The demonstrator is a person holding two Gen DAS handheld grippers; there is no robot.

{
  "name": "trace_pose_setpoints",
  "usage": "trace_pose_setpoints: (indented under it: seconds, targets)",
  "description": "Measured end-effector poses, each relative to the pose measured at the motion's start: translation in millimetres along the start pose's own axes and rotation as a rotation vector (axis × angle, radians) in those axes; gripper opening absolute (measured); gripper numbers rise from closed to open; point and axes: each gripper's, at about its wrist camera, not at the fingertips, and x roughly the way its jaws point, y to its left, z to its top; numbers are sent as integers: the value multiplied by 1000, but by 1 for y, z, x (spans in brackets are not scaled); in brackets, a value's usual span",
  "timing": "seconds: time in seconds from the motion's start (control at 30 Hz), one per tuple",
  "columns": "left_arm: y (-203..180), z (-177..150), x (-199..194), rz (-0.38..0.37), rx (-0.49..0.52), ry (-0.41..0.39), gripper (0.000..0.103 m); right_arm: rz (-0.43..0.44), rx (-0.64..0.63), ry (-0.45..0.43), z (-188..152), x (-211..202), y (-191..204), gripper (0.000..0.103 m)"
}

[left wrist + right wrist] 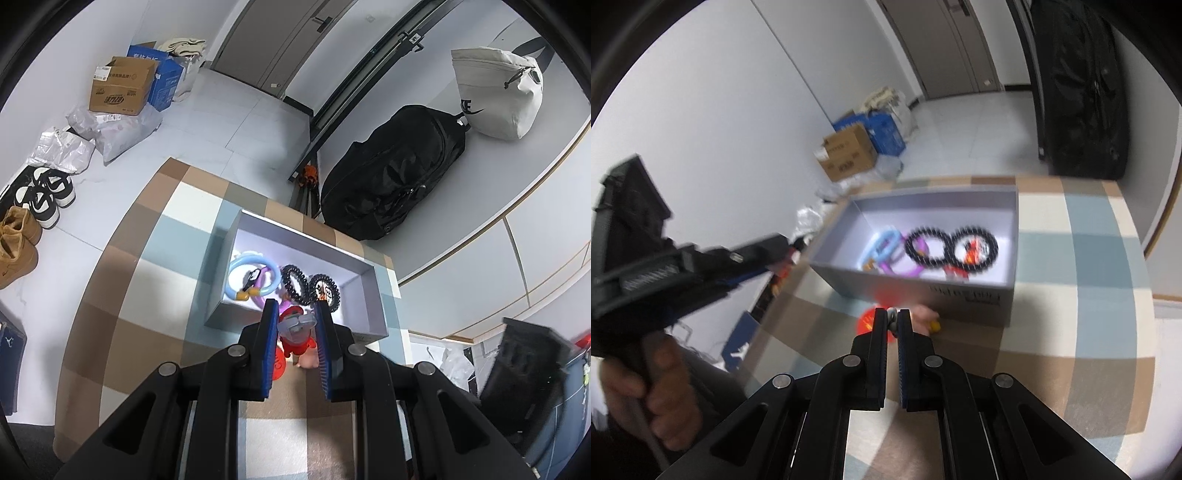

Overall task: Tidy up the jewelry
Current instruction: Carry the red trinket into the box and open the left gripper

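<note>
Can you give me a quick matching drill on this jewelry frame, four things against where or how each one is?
Things
1. black coil hair ties
2. left gripper
3. right gripper
4. black backpack

Place or state
A. shut on a small grey piece, in front of the box
B. inside the grey box, side by side
C. against the wall beyond the checkered table
D. shut on a red and grey charm at the box's near edge

Pairs: 1-B, 2-D, 3-A, 4-C
</note>
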Motion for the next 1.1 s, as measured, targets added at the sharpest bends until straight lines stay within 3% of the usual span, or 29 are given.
trace_pose_setpoints:
  seconds: [0.43, 0.7, 1.1]
  targets:
    - [-16, 19, 26, -5, 32, 19, 15, 64, 36, -102, 46, -17, -11, 4]
    - [-26, 24, 47, 12, 86, 52, 15, 77, 83, -104, 62, -6, -30, 4]
    - [-26, 29, 71, 15, 66, 110, 15, 70, 148, -70, 69, 16, -52, 4]
